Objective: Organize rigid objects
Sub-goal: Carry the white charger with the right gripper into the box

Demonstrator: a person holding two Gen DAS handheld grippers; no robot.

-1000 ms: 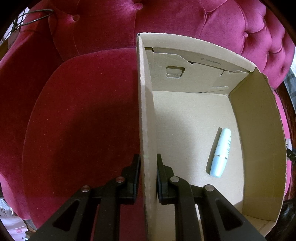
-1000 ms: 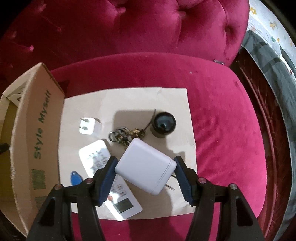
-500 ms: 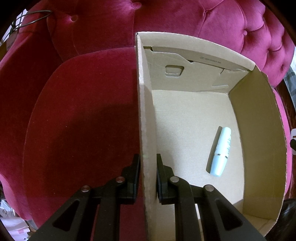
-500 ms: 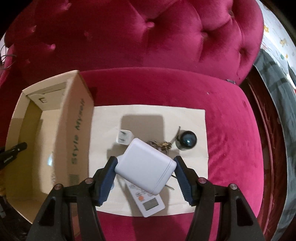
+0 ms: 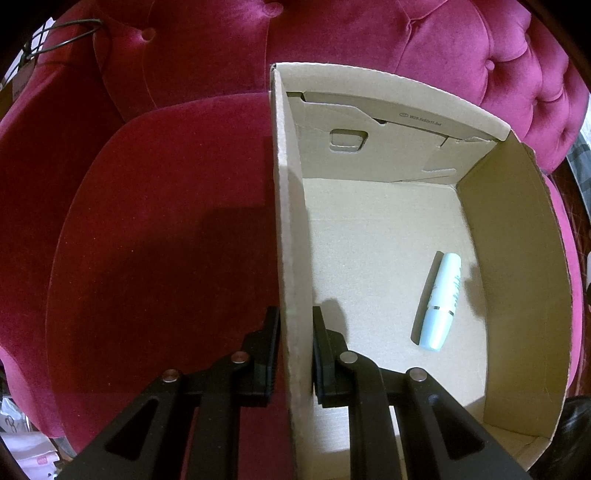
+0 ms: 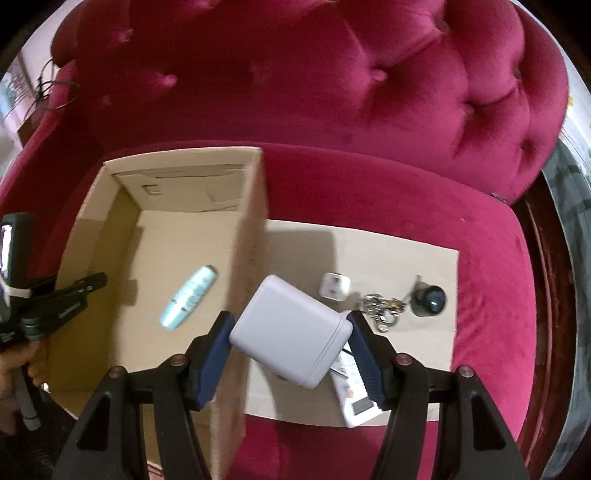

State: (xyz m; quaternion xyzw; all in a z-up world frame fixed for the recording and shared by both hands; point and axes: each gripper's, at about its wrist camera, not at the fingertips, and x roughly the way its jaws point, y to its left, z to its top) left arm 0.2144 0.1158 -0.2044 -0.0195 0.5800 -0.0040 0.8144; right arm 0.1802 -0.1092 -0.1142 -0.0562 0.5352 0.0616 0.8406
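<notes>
A white square box (image 6: pixel 291 328) is clamped between the blue pads of my right gripper (image 6: pixel 290 330), shut on it, in the air above the right wall of the cardboard box (image 6: pixel 251 229). My left gripper (image 5: pixel 295 332) is shut on the left wall of the cardboard box (image 5: pixel 288 229), one finger on each side. A pale blue tube (image 5: pixel 441 301) lies on the box floor, also visible as the pale blue tube (image 6: pixel 188 297). On a flat cardboard sheet (image 6: pixel 388 251) lie a small white plug (image 6: pixel 334 286), a bunch of keys (image 6: pixel 382 306), a black round object (image 6: pixel 430 301) and a white remote (image 6: pixel 356 395).
Everything rests on a crimson tufted velvet sofa (image 6: pixel 332 92). A person's hand (image 6: pixel 14 369) grips the left tool's handle at the left edge. Dark wire (image 5: pixel 66 33) hangs at the sofa's upper left. Grey fabric (image 6: pixel 572 221) lies right of the sofa.
My right gripper has risen and travelled left with the white box, from above the sheet's items to above the cardboard box's right wall. The left gripper has stayed put.
</notes>
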